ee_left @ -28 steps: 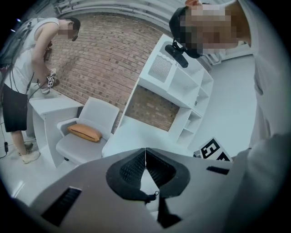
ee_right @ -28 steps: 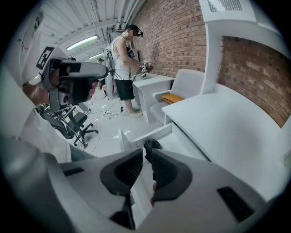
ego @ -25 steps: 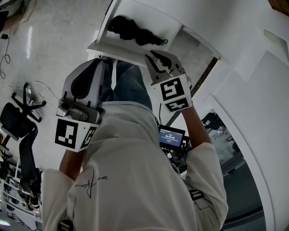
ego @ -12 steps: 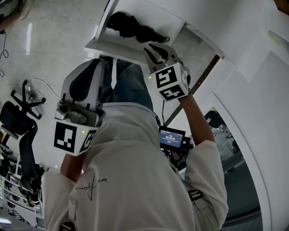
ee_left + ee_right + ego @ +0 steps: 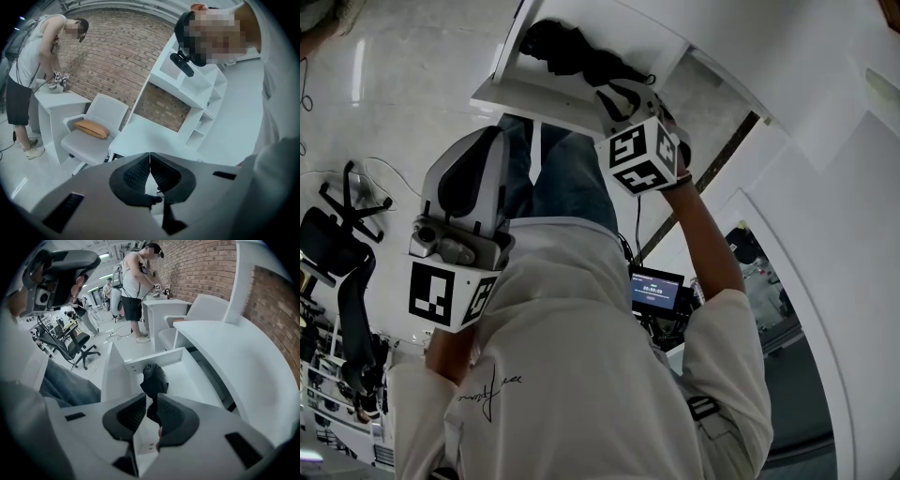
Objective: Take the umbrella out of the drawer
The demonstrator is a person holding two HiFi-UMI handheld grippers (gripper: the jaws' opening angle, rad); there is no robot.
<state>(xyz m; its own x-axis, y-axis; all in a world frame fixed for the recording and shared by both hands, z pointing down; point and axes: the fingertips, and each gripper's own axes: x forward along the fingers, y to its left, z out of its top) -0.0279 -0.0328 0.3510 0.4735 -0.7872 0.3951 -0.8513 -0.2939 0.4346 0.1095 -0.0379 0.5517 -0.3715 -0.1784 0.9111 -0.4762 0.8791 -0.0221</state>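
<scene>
A black folded umbrella (image 5: 567, 54) lies in the open white drawer (image 5: 511, 98). In the right gripper view the umbrella (image 5: 153, 378) lies lengthwise in the drawer (image 5: 154, 357), its near end showing in the narrow gap between the jaws. My right gripper (image 5: 623, 98) points steeply down over that near end. Its jaws (image 5: 151, 397) have just been opening a little, and the pads do not press on the umbrella. My left gripper (image 5: 492, 136) hangs beside the person's trouser leg, short of the drawer's front. In its own view the left gripper (image 5: 150, 154) is shut on nothing.
The white desk top (image 5: 225, 357) runs right of the drawer. A black office chair (image 5: 333, 248) stands on the floor at left. A small lit screen (image 5: 654, 291) hangs at the person's waist. A white armchair with an orange cushion (image 5: 93, 129) stands farther off, near another person (image 5: 133, 287).
My right gripper has sunk toward the drawer and the umbrella's near end, rolling a little. The left gripper has stayed where it was.
</scene>
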